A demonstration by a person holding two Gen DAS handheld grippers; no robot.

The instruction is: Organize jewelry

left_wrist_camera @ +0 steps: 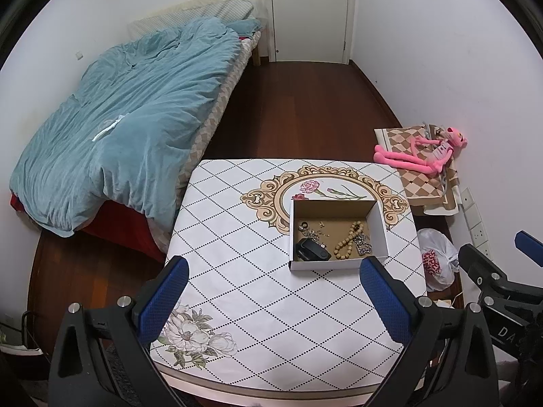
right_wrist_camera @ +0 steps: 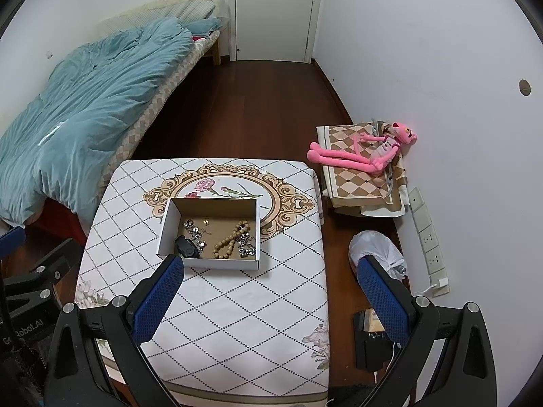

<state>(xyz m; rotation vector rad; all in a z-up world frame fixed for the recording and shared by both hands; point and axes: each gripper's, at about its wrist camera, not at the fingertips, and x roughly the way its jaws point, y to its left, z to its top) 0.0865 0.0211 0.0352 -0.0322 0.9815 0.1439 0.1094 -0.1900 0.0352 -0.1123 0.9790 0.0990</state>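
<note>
A small table [left_wrist_camera: 258, 291], draped in a white cloth with a black dotted diamond pattern, an ornate tan oval medallion and printed flowers, stands on a dark wood floor [left_wrist_camera: 305, 108]. An open white cardboard box [left_wrist_camera: 336, 264] sits directly on the cloth, over the near edge of the medallion. Nothing else rests on the cloth.

Home bedroom: bed [left_wrist_camera: 112, 125] with rumpled teal duvet [left_wrist_camera: 135, 101] and pillows along left wall, white door [left_wrist_camera: 310, 10] at far end, dark wood floor [left_wrist_camera: 295, 108], pink plush toy [right_wrist_camera: 366, 152] on folded blankets, wall sockets [right_wrist_camera: 429, 237], tablecloth-covered worktop [right_wrist_camera: 220, 305].
</note>
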